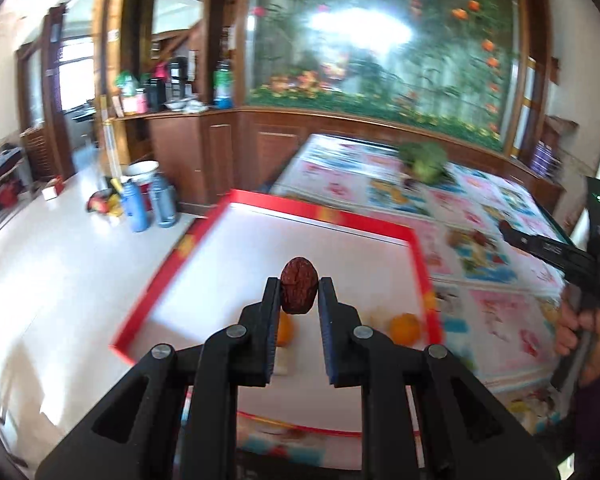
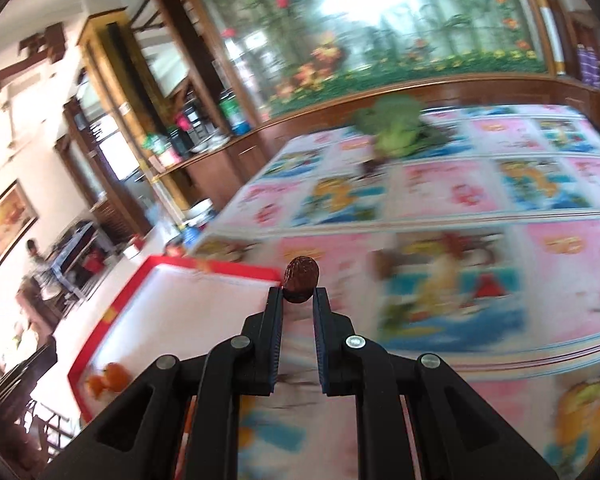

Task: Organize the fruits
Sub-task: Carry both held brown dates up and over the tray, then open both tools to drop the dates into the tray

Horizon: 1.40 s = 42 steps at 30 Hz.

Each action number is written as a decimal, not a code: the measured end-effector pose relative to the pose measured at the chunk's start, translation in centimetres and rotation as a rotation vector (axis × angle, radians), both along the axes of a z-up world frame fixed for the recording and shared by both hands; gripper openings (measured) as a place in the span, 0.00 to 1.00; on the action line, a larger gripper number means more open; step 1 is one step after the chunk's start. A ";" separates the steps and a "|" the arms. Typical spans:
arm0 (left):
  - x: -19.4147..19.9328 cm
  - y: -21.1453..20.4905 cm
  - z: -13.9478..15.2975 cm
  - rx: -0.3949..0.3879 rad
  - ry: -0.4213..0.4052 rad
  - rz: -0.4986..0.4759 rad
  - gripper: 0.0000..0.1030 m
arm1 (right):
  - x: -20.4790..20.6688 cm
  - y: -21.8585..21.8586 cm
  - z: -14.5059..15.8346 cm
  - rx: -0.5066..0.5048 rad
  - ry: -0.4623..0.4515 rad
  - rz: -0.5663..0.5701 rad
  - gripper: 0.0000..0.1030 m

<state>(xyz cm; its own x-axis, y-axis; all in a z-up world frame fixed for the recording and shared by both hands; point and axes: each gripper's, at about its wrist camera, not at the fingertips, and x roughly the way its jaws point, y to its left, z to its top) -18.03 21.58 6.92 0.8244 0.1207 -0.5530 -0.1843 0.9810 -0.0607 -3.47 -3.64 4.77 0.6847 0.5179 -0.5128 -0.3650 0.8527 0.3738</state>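
**Two dried dates pinched over the patterned counter**

While both views smear with blur, my left fingers are closed on a wrinkled, dark red date, clamped at the very tips. Under it lies a shallow tray with a red rim and a white floor, and an orange sits on that floor near the right rim; a second orange peeks out behind my left finger. My right fingers are pinched on another date, held above the counter just beside the far right corner of the same tray, where two oranges rest near the close left rim.

Covering the counter is a glossy cloth of pink, blue and yellow cartoon squares. Far across it lies a leafy green vegetable, with something small and dark just in front of it, too blurred to name. From the left camera I can see my own right hand gripping its black handle at the right edge.

Behind the counter runs dark wood panelling under a large mural of flowers and greenery, washed out by a bright glare. To the left, a pale tiled floor carries two blue bottles and a white bowl, and a wooden shelf is crowded with containers. A person stands at the far left of the room, blurred.
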 end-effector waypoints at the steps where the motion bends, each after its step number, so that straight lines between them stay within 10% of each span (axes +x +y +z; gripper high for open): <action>1: -0.1 0.7 -0.1 0.010 -0.005 0.023 0.20 | -0.2 1.6 0.0 -0.007 -0.002 0.027 0.12; 10: 0.8 4.6 -2.2 -0.024 0.028 0.082 0.20 | 0.9 10.3 -1.6 -0.053 0.078 0.196 0.12; 37: 5.4 6.1 -4.7 -0.082 0.273 0.128 0.21 | -0.8 11.2 -1.4 -0.107 0.055 0.331 0.20; 42: 5.4 4.5 -3.8 -0.052 0.251 0.109 0.53 | 0.5 9.3 -1.0 -0.087 0.049 0.264 0.20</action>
